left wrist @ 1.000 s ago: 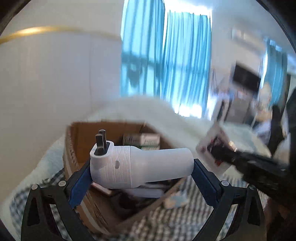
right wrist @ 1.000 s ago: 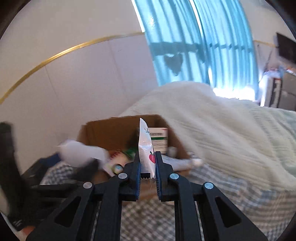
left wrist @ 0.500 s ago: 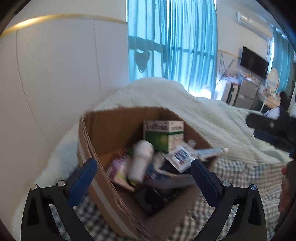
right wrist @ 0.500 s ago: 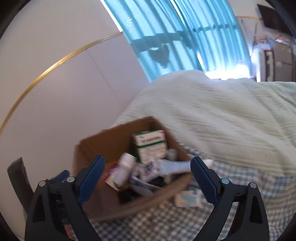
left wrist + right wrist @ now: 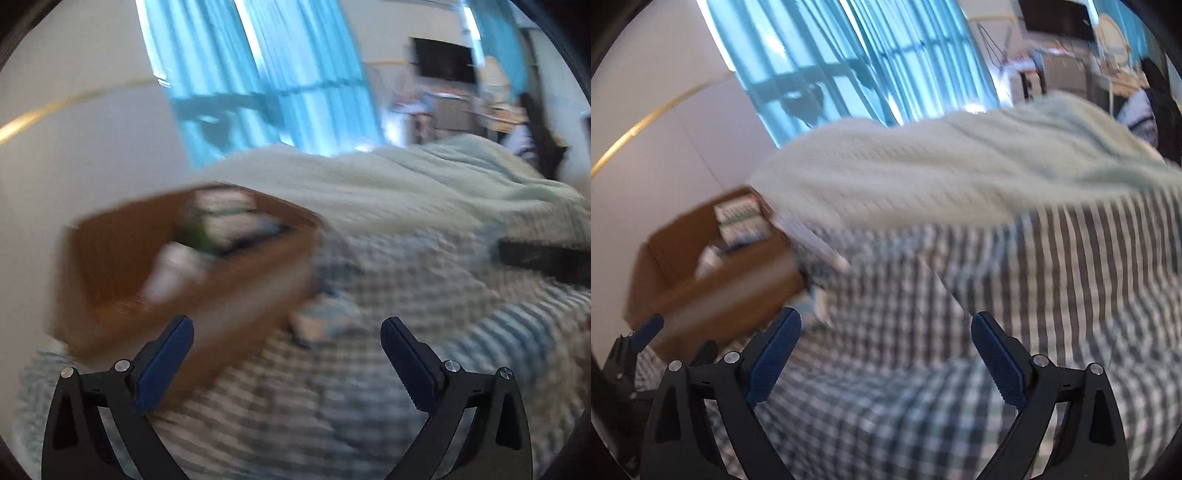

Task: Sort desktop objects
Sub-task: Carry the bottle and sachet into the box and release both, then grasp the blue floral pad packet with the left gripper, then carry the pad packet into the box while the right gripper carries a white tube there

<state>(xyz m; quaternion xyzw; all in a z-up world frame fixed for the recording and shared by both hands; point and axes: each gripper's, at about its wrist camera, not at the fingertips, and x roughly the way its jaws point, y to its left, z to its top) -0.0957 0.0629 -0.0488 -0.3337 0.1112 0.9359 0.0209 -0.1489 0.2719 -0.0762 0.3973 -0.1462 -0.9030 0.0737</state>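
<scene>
Desktop objects are what you are sorting, and right now neither gripper carries one: the left gripper [image 5: 286, 341] has its blue pads spread wide with only checked cloth [image 5: 369, 387] showing between them, and the right gripper [image 5: 884, 338] is just as wide and just as empty. Most of the objects sit in the cardboard box [image 5: 122, 258], up and to the left of both sets of jaws, with a green-and-white carton [image 5: 740, 218] standing at its far wall. For the next pick, I judge you should slow down, since both views are smeared with blur, and settle on one loose item before closing. Your left view shows a small pale item [image 5: 321, 321] lying on the cloth just beside the box. Your right view hides most of that, yet shows the left gripper's blue tip [image 5: 646, 330] low at the edge and a white tube [image 5: 812, 236] sticking out past the box's corner.
</scene>
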